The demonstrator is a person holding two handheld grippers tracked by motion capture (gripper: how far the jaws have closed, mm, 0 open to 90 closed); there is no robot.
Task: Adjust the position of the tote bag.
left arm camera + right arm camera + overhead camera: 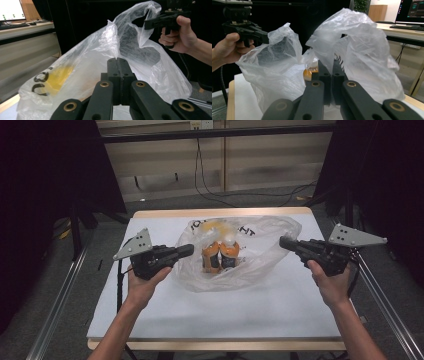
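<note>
A clear plastic bag (265, 256) stands on the white table (225, 312) with two orange bottles (212, 256) (230, 255) upright inside it. My left gripper (188, 250) is shut on the bag's left rim, and my right gripper (283, 241) is shut on its right rim, holding the mouth spread between them. In the left gripper view the closed jaws (117, 62) pinch the film of the bag (82, 65), with the right gripper (150, 23) beyond. In the right gripper view the jaws (328, 64) pinch the bag (362, 50); an orange bottle (308, 74) shows through it, and the left gripper (263, 37) is opposite.
Metal rails (57, 305) run along both sides of the table. Cables (215, 195) lie on the floor behind it, in front of a pale wall. Dark curtains stand at both sides. A desk with a monitor (412, 10) is off to one side.
</note>
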